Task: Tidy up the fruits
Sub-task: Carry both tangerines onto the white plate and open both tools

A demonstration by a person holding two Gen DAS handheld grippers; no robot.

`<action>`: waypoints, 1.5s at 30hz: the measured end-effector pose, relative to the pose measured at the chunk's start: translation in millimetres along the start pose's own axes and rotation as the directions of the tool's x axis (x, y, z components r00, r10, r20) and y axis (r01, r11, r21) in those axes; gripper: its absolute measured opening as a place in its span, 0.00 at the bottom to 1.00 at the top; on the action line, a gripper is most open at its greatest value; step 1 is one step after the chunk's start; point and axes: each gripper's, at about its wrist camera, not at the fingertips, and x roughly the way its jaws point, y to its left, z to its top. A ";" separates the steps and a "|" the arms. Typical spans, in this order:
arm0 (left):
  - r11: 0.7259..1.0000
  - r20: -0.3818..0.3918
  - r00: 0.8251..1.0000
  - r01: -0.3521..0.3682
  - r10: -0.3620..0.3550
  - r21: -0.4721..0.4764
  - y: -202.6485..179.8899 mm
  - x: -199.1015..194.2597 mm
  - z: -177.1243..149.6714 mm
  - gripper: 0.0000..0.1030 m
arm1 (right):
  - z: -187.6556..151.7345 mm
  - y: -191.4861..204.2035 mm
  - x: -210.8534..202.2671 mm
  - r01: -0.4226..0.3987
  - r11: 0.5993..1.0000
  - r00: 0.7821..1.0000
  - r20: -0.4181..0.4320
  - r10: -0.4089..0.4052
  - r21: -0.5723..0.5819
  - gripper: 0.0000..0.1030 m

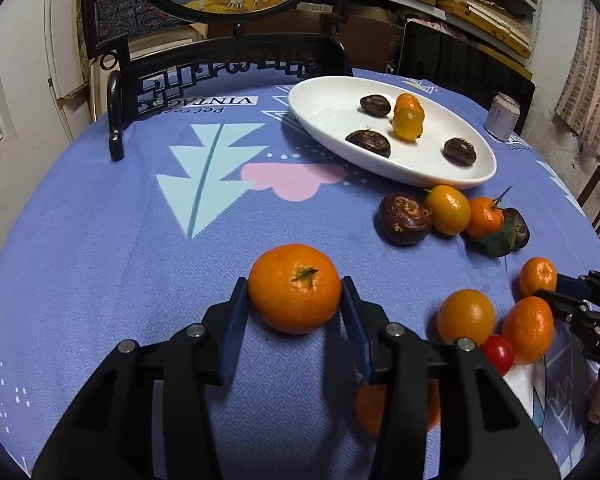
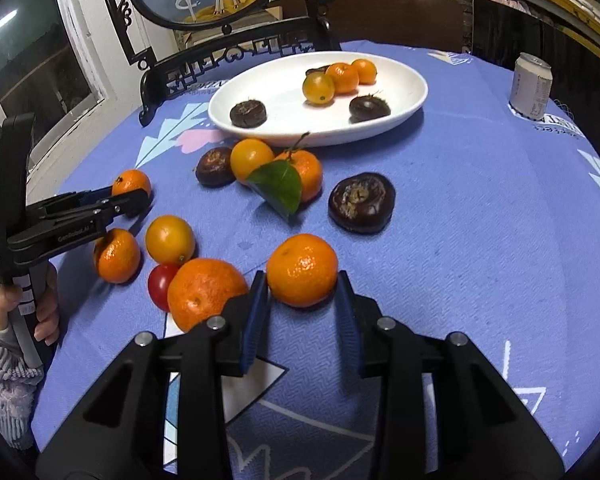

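Note:
My left gripper (image 1: pixel 295 292) is shut on a tangerine (image 1: pixel 295 288), its blue pads touching both sides, on the purple tablecloth. My right gripper (image 2: pixel 302 286) is shut on another tangerine (image 2: pixel 302 269) near the table's front. The left gripper also shows in the right wrist view (image 2: pixel 134 196), around the same small tangerine (image 2: pixel 131 182). A white oval plate (image 1: pixel 324 114) at the back holds dark water chestnuts and small orange fruits; it also shows in the right wrist view (image 2: pixel 404 92).
Loose fruits lie in front of the plate: a leafy tangerine (image 2: pixel 306 174), water chestnuts (image 2: pixel 361 202), kumquats (image 2: pixel 170 239), a cherry tomato (image 2: pixel 161 285) and a large tangerine (image 2: pixel 204 292). A can (image 2: pixel 531 86) stands at the back right. A black ornate stand (image 1: pixel 236 68) stands behind.

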 end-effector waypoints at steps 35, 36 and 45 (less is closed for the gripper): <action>0.992 0.008 0.993 0.121 -0.121 -0.037 -32.7 70.0 145.6 0.51 | 153.7 -39.3 27.4 -0.055 0.996 0.984 0.173 0.043 0.070 0.67; 0.992 0.024 0.992 0.124 -0.123 -0.036 -32.7 62.9 146.7 0.53 | 154.8 -38.3 21.2 -0.056 0.996 0.982 0.186 0.042 0.071 0.73; 0.999 0.168 0.985 0.041 -0.043 0.017 -36.6 -17.9 108.0 0.71 | 120.6 -21.0 -39.5 -0.031 0.998 0.970 0.242 0.018 0.049 0.81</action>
